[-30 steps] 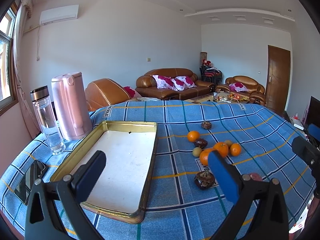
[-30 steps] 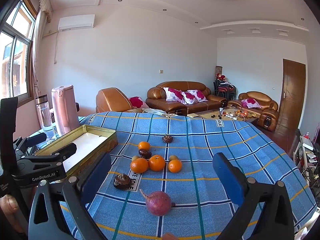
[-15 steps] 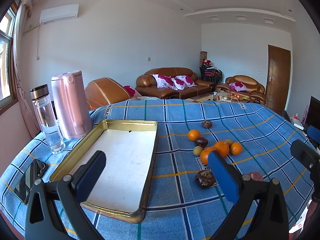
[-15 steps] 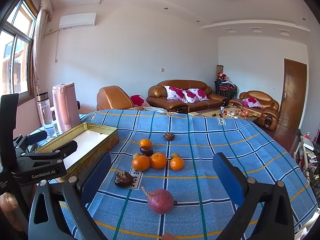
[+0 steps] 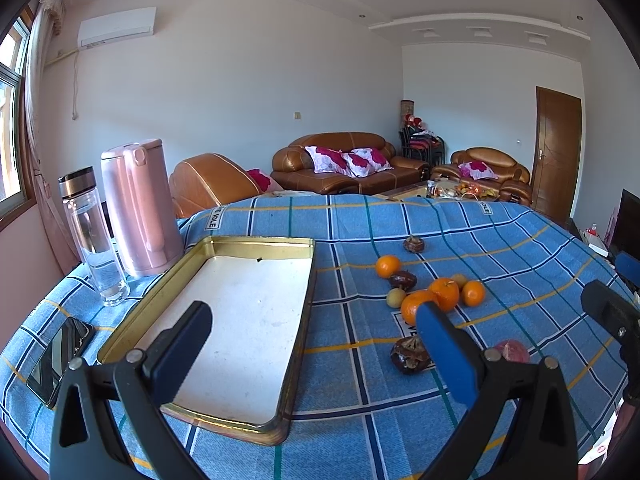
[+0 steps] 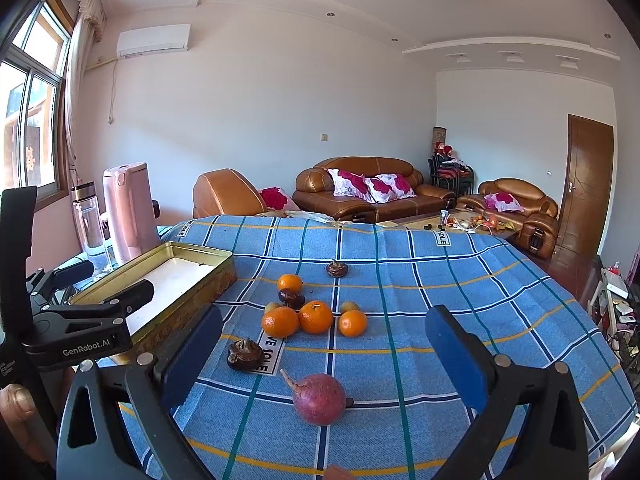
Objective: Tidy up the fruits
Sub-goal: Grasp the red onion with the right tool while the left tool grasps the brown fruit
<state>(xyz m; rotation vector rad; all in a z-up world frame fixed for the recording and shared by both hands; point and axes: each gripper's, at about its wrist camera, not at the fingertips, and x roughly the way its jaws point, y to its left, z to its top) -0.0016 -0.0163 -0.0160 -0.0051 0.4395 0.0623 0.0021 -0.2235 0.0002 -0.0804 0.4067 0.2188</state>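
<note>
A cluster of oranges point(image 6: 316, 316) lies mid-table on the blue checked cloth, with small yellowish fruits and dark brown fruits point(image 6: 245, 354) among them. A reddish-purple fruit point(image 6: 319, 399) sits nearest, just ahead of my right gripper point(image 6: 324, 354), which is open and holds nothing. The gold rectangular tray point(image 5: 132, 316) with a white floor stands empty on the left. My left gripper point(image 5: 316, 334) hovers open over the tray's near right edge. In the left wrist view the oranges point(image 5: 444, 292) lie right of the tray and a dark fruit point(image 5: 410, 354) sits beside my right fingertip.
A pink kettle point(image 5: 138, 208) and a clear water bottle point(image 5: 94, 236) stand at the table's left rear beside the tray. A phone point(image 5: 60, 354) lies at the left near corner. Sofas and a door are beyond the table. A hand point(image 6: 16, 400) shows at lower left.
Both grippers have risen or drifted slightly; the fruit sits a touch lower in the right wrist view. Nothing was grasped or moved on the table.
</note>
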